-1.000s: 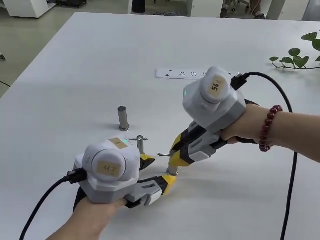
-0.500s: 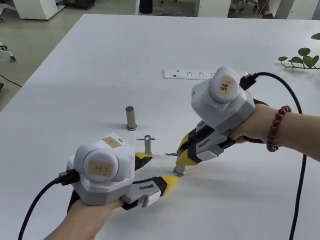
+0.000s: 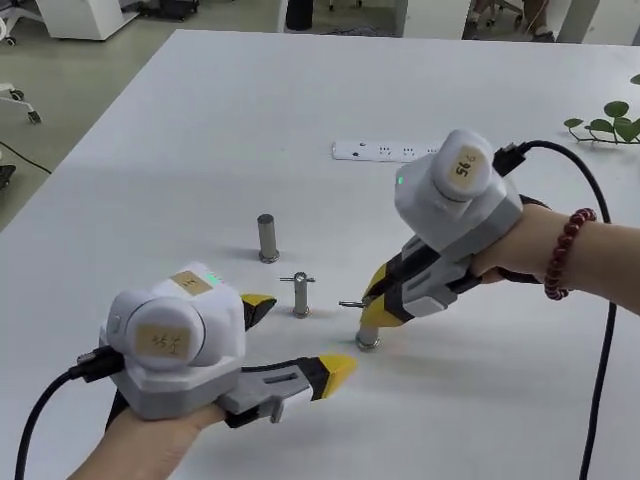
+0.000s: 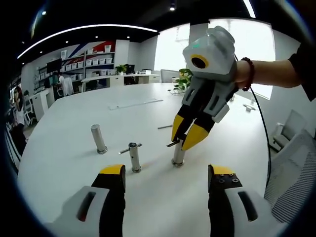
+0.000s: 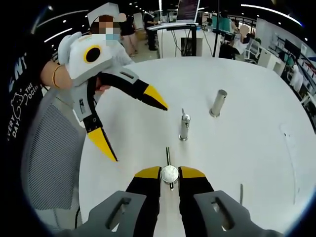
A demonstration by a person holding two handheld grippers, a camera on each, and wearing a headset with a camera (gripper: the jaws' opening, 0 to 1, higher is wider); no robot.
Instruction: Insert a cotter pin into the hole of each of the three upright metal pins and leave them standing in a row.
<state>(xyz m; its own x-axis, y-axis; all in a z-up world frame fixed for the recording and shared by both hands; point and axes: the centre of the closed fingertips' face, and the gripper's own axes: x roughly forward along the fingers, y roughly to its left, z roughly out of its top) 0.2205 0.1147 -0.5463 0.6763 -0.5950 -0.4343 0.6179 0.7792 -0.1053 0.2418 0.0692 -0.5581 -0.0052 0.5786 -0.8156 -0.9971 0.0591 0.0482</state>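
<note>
Three metal pins stood in a slanting row on the white table. The far pin was bare, the middle pin had a cotter pin already through its top, and the near pin stood under the right gripper. That gripper's jaws were narrow, pinching a second cotter pin right at the near pin's top, its end sticking out sideways. The left gripper hovered just beside the middle and near pins, jaws wide apart and holding nothing. A power strip lay farther back.
</note>
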